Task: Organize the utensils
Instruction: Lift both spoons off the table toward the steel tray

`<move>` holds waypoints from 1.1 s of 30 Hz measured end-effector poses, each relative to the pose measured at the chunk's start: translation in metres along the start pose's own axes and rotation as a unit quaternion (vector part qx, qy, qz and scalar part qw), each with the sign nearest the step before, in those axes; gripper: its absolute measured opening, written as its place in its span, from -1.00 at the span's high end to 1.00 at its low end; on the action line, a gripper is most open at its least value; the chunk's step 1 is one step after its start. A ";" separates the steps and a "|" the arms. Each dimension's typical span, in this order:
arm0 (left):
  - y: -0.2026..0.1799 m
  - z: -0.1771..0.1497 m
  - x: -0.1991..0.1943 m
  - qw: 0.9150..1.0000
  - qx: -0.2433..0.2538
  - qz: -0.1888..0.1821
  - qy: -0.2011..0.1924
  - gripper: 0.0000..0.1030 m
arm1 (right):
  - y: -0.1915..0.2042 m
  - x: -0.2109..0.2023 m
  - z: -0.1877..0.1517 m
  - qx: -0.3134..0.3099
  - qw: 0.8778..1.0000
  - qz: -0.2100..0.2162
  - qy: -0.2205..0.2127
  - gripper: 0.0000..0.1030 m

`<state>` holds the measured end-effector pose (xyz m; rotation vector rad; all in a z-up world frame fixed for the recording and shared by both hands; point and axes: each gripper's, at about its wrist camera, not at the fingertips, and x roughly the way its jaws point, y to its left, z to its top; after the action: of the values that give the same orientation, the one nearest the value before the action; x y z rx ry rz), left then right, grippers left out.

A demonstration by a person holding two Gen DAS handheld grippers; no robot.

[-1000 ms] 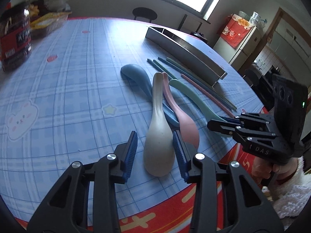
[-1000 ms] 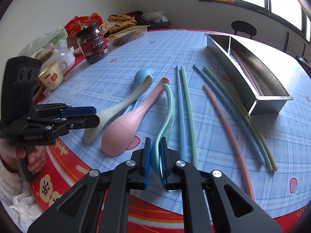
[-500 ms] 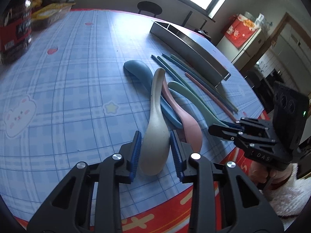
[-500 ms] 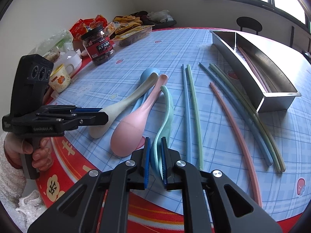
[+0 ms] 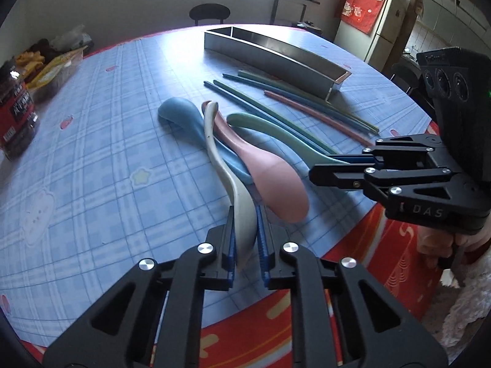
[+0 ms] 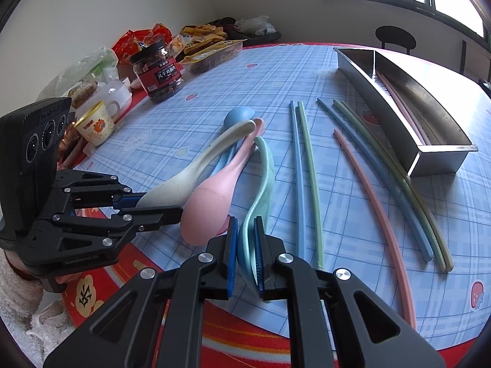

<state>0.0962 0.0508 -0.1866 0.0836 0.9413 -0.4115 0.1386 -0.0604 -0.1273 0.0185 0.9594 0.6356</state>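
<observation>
The left gripper (image 5: 245,239) is closing its jaws on the bowl of the cream spoon (image 5: 242,214), which half a second ago lay flat between spread jaws and is now turned on its edge. The right gripper (image 6: 245,254) keeps its jaws pinched on the bowl of the green spoon (image 6: 260,184), as before. Both spoons are at the near edge of the surface (image 5: 92,153), beside the pink spoon (image 5: 270,178). Both seem ready to go to the metal tray (image 6: 442,147).

Left gripper (image 5: 245,239) jaws closing; right gripper (image 6: 245,254) jaws clamped tight.
</observation>
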 end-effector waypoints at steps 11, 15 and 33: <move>0.021 -0.011 -0.018 0.996 -0.022 0.067 -0.051 0.75 | 0.001 -0.002 0.000 -0.001 1.000 -0.002 -0.010 0.80; 0.013 -0.013 -0.026 0.992 -0.010 0.095 -0.079 0.76 | 0.002 -0.005 0.000 -0.002 1.000 -0.007 -0.018 0.81; 0.025 -0.017 -0.053 0.983 -0.054 0.114 -0.132 0.77 | 0.000 -0.016 -0.001 -0.001 0.999 0.013 -0.041 0.81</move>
<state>0.0654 0.0941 -0.1570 0.0364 0.6803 -0.1527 0.1313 -0.0694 -0.1158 0.0550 0.8802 0.6550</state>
